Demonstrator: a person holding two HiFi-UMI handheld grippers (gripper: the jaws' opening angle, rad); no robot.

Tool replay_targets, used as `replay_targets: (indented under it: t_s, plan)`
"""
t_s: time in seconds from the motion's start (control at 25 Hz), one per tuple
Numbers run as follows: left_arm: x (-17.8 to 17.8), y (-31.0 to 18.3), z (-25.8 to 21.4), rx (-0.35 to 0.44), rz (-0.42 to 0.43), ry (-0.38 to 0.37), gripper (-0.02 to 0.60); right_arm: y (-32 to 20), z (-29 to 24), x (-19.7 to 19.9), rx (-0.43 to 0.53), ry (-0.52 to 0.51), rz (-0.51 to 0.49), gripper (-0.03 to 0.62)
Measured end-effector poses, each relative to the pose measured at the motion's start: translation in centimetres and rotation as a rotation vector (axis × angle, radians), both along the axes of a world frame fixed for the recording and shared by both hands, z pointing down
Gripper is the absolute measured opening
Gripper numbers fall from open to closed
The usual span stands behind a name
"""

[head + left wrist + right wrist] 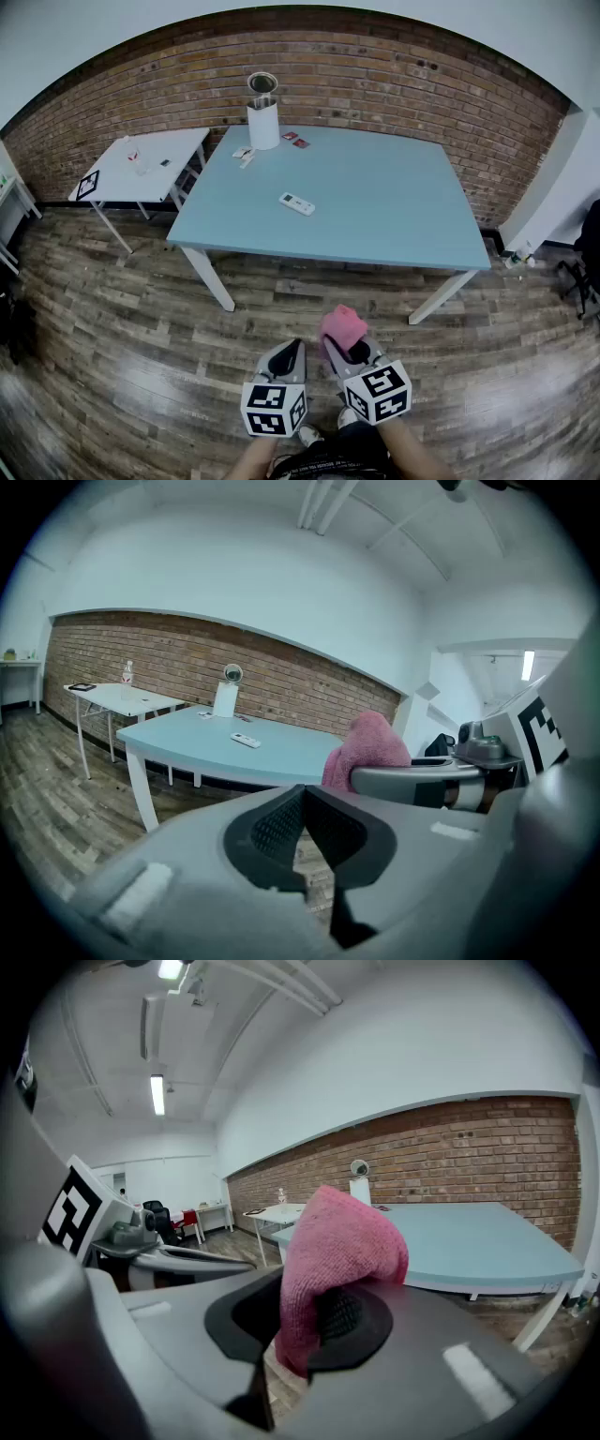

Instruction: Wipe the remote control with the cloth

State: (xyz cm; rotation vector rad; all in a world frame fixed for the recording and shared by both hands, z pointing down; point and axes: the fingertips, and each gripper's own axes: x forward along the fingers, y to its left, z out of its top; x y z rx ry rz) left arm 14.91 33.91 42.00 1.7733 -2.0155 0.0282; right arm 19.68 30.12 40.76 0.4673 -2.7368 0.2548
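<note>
I am holding the left gripper (294, 347) with its jaws clenched on nothing, just beside the right gripper (349, 352), whose jaws are grasping the pink cloth (342, 325). Both are hanging over the floor, well short of the table (403, 225). The remote control (296, 203) is lying ahead on the table, slightly left of the cloth and more in line with the left gripper, its long axis crosswise. Nothing is standing in the way. A white canister (263, 122) is standing beyond the remote control.

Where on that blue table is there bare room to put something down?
The whole right half of the blue table, from the remote control to the right edge, is bare, as is the front strip before the remote. The back left corner is crowded: a white cylinder with small items beside it.
</note>
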Motion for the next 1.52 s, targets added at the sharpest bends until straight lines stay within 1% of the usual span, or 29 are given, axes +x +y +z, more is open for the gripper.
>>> replay_targets:
  t_s: [0.36, 0.68, 0.84, 1.0, 1.2, 1.52]
  plan:
    - [-1.8, 0.2, 0.5, -0.004, -0.006, -0.006, 0.0, 0.4, 0.8, -2.3, 0.002, 0.012, -0.014, 0.06]
    - [-3.4, -1.9, 1.2, -0.025, 0.017, -0.042, 0.0, -1.9, 1.2, -4.1, -0.018, -0.023, 0.01, 0.061]
    - [-5.1, -3.6, 1.8, -0.043, 0.028, -0.063, 0.0, -3.5, 1.9, -6.0, -0.032, -0.039, 0.008, 0.061]
    - [-7.1, -6.1, 2.8, -0.065, 0.037, -0.069, 0.0, -5.9, 2.5, -7.9, -0.043, -0.049, 0.006, 0.061]
    - [-10.7, -10.2, 3.7, -0.095, 0.048, -0.072, 0.0, -9.9, 3.5, -11.3, -0.071, -0.043, 0.005, 0.061]
    - [-15.5, -17.5, 4.8, -0.144, 0.106, -0.101, 0.0, -16.4, 4.6, -15.9, -0.109, -0.029, -0.005, 0.061]
